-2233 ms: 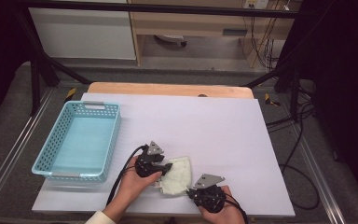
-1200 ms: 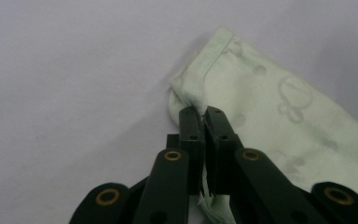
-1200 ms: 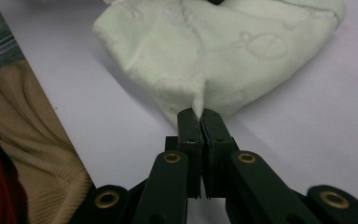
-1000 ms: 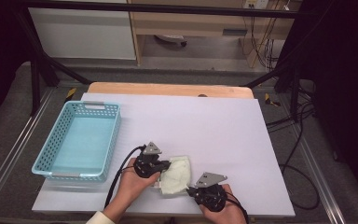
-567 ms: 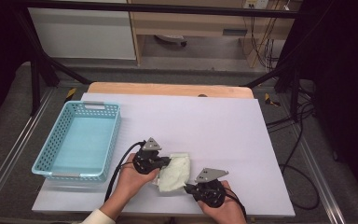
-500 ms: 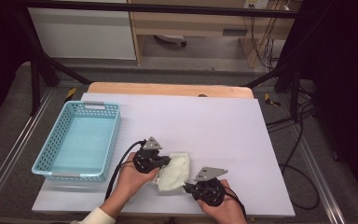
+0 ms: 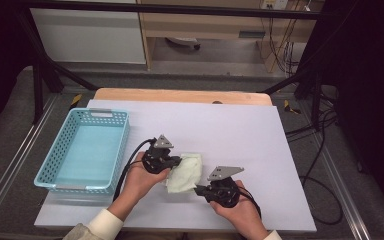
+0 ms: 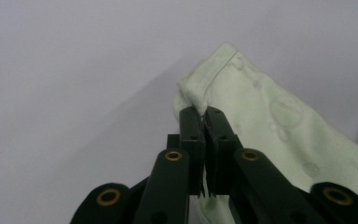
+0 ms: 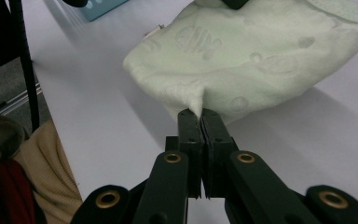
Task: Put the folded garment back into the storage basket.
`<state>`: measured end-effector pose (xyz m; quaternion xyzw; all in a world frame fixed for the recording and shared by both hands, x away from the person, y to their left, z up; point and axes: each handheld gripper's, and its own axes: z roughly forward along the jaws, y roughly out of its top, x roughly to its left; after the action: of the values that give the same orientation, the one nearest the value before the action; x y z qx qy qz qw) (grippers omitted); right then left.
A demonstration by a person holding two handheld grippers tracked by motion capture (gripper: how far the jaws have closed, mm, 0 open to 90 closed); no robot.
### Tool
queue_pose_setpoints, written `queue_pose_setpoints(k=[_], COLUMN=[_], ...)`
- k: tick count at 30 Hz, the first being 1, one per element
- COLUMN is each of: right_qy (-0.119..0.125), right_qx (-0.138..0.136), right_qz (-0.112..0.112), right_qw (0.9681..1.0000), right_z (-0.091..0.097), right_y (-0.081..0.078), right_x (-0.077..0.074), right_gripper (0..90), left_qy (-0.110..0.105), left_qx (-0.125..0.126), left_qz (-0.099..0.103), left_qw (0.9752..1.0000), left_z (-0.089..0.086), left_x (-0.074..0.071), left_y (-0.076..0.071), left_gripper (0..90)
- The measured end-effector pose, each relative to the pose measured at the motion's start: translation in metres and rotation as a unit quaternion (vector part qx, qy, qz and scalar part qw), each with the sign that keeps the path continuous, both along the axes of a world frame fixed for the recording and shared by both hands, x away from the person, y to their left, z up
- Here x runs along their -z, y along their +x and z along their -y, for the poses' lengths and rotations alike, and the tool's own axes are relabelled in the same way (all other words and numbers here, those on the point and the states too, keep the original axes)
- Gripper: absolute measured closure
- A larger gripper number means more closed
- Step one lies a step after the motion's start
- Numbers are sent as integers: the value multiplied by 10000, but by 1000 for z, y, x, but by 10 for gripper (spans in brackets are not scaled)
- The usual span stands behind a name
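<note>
Pale green cloth (image 7: pixel 184 171) lies on the white tabletop (image 7: pixel 240 130) near us. Over two seconds we have shifted it slightly away, suggesting spreading or folding. Left tongs (image 7: pixel 179 160) and right tongs (image 7: pixel 197 188) each pinch an edge, jaws closed. Beside it, the blue basket (image 7: pixel 55 156) sits empty.

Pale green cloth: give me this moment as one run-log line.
pale green cloth: on table, pinched at two edges | left gripper: shut on hemmed corner | right gripper: shut on a fold | blue basket: empty, at left
</note>
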<state>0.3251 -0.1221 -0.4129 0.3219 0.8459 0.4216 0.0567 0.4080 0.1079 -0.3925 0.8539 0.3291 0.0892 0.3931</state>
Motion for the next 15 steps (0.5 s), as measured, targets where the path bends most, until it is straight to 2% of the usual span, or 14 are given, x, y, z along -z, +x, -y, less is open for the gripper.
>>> queue_pose_setpoints(k=[15], right_qy=[40], right_qx=[-249], right_qz=[78], right_qw=[9997], right_z=[-13], right_y=[13], right_x=[-24], right_gripper=[885], left_qy=[-52], left_qx=[-90], left_qz=[112], left_qw=[9999], left_z=[-11], left_x=[-25], left_y=[8], left_gripper=[873])
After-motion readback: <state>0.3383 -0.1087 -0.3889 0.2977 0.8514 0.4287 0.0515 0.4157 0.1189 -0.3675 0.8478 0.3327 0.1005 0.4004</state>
